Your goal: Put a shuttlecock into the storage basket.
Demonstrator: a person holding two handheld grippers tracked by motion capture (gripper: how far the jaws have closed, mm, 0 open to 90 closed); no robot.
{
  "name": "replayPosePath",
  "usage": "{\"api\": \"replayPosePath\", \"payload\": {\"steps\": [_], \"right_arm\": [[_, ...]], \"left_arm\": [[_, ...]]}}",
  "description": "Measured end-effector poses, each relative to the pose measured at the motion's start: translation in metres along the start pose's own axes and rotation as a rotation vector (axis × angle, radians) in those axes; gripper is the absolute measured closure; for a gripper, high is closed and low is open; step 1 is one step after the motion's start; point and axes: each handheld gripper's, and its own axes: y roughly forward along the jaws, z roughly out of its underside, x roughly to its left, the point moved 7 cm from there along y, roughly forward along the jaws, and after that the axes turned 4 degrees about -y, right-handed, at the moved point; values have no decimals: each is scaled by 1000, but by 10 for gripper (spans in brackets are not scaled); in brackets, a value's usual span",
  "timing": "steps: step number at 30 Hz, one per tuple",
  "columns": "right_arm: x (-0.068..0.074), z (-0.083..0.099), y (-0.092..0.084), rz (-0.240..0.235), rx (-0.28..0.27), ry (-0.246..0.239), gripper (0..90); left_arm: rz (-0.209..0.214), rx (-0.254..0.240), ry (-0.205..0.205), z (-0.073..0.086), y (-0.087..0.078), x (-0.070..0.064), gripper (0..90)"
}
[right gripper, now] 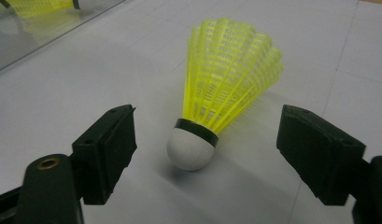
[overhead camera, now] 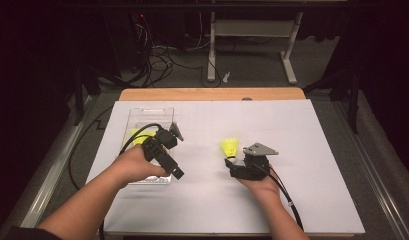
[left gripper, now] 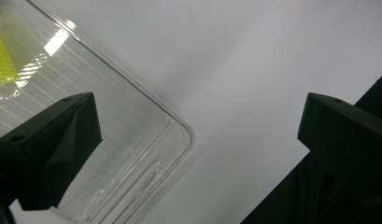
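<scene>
Two yellow shuttlecocks noted. One shuttlecock (right gripper: 212, 112) lies on the white tabletop (overhead camera: 302, 150) right of centre, white cork toward the near side, between the parted jaws of the right claw (right gripper: 205, 154), neither pad touching it. A second shuttlecock (overhead camera: 140, 137) lies in the clear plastic tray (left gripper: 132, 140) at left. Left claw (overhead camera: 164, 150) hangs over the tray's near right corner, jaws apart, gripping nothing.

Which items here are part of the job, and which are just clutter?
In play:
- yellow shuttlecock lying on the white table, between the open right gripper jaws, untouched
- clear tray holding a second shuttlecock
- left gripper, open at the tray's corner

Clutter:
- floor cables
- white desk frame behind
</scene>
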Motion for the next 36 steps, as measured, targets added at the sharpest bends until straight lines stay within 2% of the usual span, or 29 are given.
{"api": "replayPosePath", "payload": {"steps": [8,15,19,29,36], "right_arm": [[4,1,7,10,47,-9,297],[4,2,10,13,75,6,388],[5,3,12,21,97,-12,449],[4,4,12,14,105,-9,620],[4,5,12,12,110,-8,658]], "left_arm": [[-6,-5,1,1,2,1,7],[-10,-15,-2,2,-1,3,7],[-12,-17,-3,2,-1,3,7],[-13,-14,5,0,2,0,7],[-16,-14,2,2,2,2,7]]}}
